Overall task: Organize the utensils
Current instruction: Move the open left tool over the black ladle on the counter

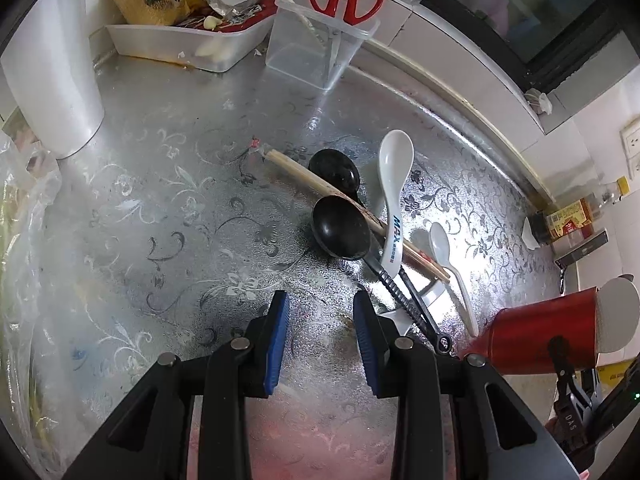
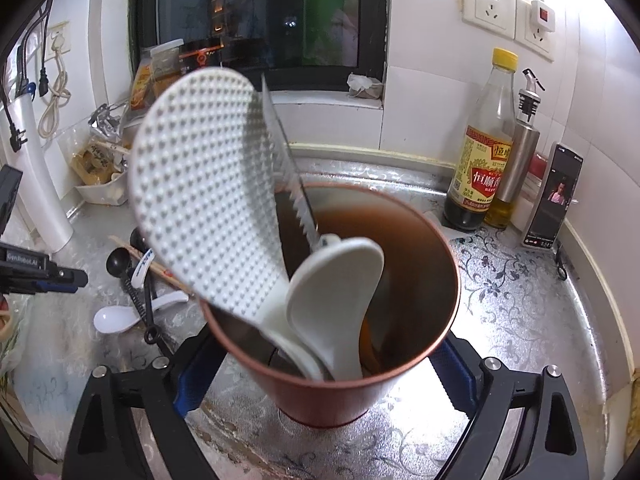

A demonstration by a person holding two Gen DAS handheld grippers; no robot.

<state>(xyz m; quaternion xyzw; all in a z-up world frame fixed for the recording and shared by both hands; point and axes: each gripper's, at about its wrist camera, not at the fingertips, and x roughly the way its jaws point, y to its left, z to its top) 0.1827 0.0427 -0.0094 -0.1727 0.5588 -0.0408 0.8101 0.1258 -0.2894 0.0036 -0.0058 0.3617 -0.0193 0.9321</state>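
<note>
I can't see the rice paddle's handle or the knife's grip; both sink inside the red cup between my right fingers. Its base hides the counter beneath.

A red cup stands upright between the right jaws, holding a white rice paddle, spoon and knife; loose spoons and chopsticks lie beyond the left jaws.

The counter is covered in shiny embossed foil with a floral print, kinda pebbly. The red cup looks like glossy metal with a coppery inside. The rice paddle is matt white plastic, all little bumps. White spoon looks glazed ceramic, super glossy. Chopsticks are plain wood, and the black scoops are shiny plastic.
</note>
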